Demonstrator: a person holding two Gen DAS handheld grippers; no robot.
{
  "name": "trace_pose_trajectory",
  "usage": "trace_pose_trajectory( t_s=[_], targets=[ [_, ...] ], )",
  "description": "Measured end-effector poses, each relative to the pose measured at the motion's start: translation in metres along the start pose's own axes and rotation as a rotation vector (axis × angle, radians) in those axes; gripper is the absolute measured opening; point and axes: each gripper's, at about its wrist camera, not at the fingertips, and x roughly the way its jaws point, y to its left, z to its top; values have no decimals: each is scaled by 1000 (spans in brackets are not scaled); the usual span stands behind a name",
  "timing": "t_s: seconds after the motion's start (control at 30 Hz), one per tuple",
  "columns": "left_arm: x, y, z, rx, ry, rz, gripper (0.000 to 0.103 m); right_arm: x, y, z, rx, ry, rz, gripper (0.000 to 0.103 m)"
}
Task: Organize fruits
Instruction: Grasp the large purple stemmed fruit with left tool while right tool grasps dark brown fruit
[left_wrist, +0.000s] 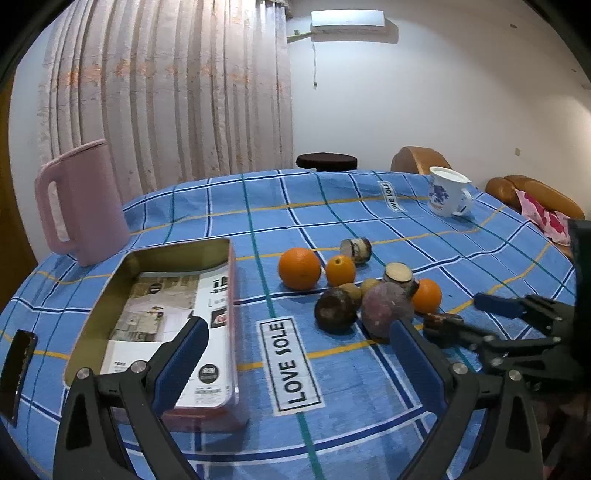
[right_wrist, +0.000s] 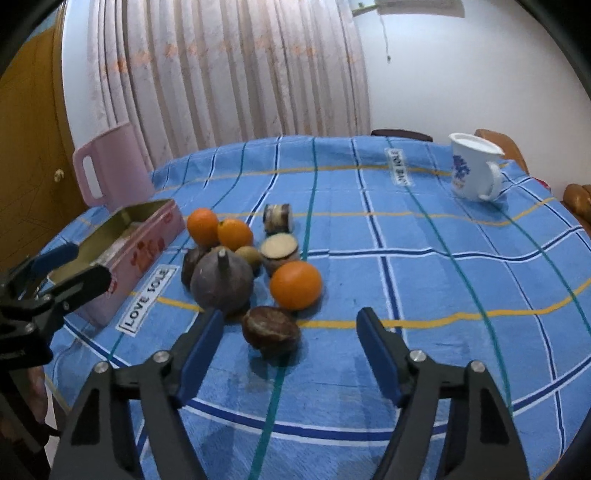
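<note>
Fruits (right_wrist: 255, 269) cluster beside tin (right_wrist: 147, 236); tablecloth (right_wrist: 443, 295) rightward bare.

The fruits (left_wrist: 343, 291) are sitting clustered on the table (left_wrist: 369, 387), the tin (left_wrist: 110, 295) lying to their left, jug (left_wrist: 83, 201) standing behind it, mug (left_wrist: 447, 192) far right.

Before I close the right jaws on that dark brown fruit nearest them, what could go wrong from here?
1. The dark brown fruit lies left of centre between the open jaws of the right gripper, so closing now may nudge or roll it.
2. The purple fruit and an orange sit close behind; pushing forward could scatter the cluster.
3. The left gripper hovers over the tin box, possibly blocking the drop-off.
</note>
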Motion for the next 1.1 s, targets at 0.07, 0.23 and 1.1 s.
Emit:
trace_pose_trajectory(
  t_s=[0.07, 0.23, 1.1],
  targets=[
    [2, -4, 1, 11, 1, -1, 100, 9, 0, -1, -1, 32, 5, 68],
    [8, -11, 4, 20, 18, -31, 100, 19, -6, -1, 26, 89, 66, 47],
    [70, -76, 7, 189, 172, -76, 53, -5, -45, -7, 111, -21, 4, 41]
  ],
)
